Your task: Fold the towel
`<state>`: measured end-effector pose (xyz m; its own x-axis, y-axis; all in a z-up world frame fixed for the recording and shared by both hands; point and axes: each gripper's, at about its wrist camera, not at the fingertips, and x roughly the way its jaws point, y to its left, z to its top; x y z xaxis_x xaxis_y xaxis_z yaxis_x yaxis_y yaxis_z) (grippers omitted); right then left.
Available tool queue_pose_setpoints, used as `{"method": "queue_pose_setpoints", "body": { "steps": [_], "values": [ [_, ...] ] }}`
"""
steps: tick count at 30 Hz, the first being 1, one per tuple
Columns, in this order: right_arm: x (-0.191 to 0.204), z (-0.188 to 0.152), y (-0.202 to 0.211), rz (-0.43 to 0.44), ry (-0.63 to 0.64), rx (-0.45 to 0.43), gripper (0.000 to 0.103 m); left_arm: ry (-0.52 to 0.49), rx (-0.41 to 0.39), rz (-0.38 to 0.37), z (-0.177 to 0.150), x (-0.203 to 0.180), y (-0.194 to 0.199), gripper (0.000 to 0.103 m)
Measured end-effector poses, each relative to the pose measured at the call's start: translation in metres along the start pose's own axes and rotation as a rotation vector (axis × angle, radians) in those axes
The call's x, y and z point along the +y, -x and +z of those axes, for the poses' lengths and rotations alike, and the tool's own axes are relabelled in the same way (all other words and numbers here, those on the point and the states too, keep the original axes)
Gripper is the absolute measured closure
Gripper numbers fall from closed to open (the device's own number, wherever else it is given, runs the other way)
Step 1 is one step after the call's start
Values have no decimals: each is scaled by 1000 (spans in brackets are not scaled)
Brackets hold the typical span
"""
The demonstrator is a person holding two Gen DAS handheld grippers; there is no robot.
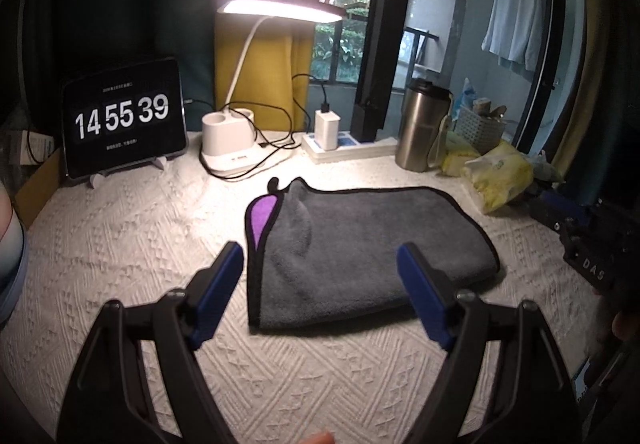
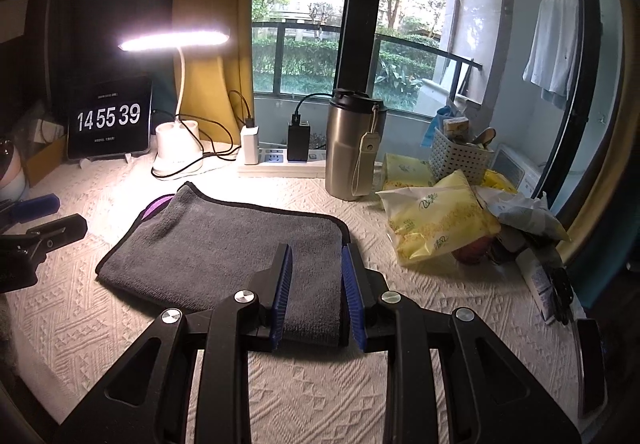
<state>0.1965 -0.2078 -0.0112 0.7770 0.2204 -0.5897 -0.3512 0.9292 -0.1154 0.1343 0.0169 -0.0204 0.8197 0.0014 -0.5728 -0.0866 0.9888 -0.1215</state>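
A grey towel point(image 1: 360, 244) with black trim lies folded on the white textured tablecloth, with a purple underside point(image 1: 262, 216) showing at its far left corner. My left gripper point(image 1: 320, 264) is wide open and empty, just above the towel's near left edge. In the right wrist view the towel point(image 2: 224, 244) lies ahead. My right gripper point(image 2: 316, 264) is partly open, with its blue pads on either side of the towel's near right corner and not closed on it. The left gripper also shows at the left edge of the right wrist view point(image 2: 36, 232).
At the back stand a tablet clock point(image 1: 124, 124), a lit white desk lamp point(image 1: 232, 140), a power strip with chargers point(image 2: 280, 160) and a steel tumbler point(image 2: 352, 148). Yellow tissue packs point(image 2: 436, 228) and a white basket point(image 2: 460, 156) crowd the right side.
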Motion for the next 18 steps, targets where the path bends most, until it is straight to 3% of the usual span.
{"method": "queue_pose_setpoints", "body": {
  "steps": [18],
  "values": [
    [7, -21, 47, -1, -10, -67, 67, -1, -128, -15, -20, 1, 50, 22]
  ]
}}
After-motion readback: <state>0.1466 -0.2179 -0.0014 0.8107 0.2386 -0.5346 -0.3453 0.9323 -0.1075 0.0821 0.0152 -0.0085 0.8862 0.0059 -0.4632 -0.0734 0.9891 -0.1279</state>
